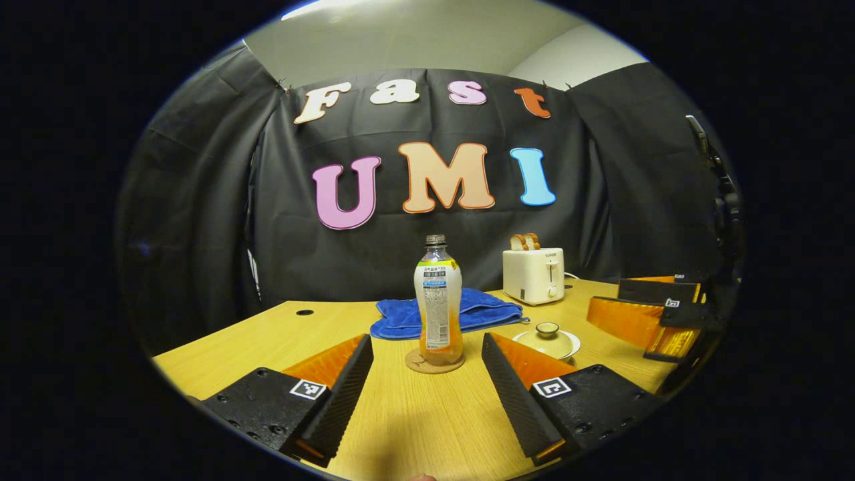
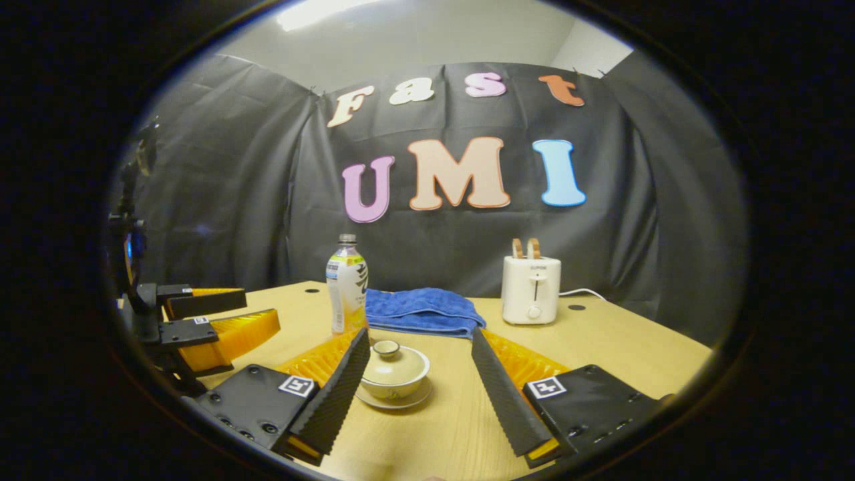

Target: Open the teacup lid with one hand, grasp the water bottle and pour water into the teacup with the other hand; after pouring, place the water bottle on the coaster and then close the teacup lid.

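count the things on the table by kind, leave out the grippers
bottle: 1
coaster: 1, under the bottle
lidded teacup on its saucer: 1
blue towel: 1
toaster with bread in its slots: 1
total: 5

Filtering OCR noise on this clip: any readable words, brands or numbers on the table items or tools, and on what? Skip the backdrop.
Clear plastic bottle of orange drink: label print, too small to read.
White two-slot toaster: small mark on the upper front, too blurred to read.
Left tongs and right tongs: square black-and-white tags, patterns, no words.
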Demonstrator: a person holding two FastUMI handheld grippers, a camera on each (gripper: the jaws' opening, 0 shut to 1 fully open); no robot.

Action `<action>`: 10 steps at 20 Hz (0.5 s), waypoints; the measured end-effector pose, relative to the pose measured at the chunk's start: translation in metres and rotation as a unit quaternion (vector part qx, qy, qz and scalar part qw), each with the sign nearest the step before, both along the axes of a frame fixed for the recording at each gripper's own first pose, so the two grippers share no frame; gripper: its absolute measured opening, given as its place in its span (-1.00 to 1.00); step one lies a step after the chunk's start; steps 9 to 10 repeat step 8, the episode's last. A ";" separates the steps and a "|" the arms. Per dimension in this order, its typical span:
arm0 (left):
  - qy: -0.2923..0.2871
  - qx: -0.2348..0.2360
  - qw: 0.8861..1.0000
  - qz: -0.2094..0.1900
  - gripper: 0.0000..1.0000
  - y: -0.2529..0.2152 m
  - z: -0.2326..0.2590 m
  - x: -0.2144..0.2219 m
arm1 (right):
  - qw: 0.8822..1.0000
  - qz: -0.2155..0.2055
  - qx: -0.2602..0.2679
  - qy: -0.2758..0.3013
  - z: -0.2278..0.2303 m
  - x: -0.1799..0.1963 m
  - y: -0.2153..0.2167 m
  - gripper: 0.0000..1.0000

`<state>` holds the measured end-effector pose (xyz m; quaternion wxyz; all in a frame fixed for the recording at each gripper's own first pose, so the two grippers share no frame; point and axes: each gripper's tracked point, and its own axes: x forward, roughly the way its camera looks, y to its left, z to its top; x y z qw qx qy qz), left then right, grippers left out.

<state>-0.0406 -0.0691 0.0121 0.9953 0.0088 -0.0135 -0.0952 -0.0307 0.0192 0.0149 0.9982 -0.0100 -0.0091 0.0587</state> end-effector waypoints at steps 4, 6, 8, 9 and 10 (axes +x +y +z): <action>0.005 -0.013 1.000 0.017 0.92 0.007 -0.006 -0.002 | 0.999 -0.026 0.009 0.021 -0.014 -0.002 -0.015 1.00; 0.002 -0.013 1.000 0.018 0.96 0.008 -0.005 -0.002 | 0.999 -0.036 0.008 0.037 -0.026 -0.002 -0.019 1.00; 0.006 -0.012 1.000 0.019 0.96 0.009 -0.008 0.000 | 0.998 -0.044 0.009 0.036 -0.025 -0.005 -0.022 1.00; 0.006 -0.012 1.000 0.019 0.96 0.009 -0.008 0.000 | 0.998 -0.044 0.009 0.036 -0.025 -0.005 -0.022 1.00; 0.006 -0.012 1.000 0.019 0.96 0.009 -0.008 0.000 | 0.998 -0.044 0.009 0.036 -0.025 -0.005 -0.022 1.00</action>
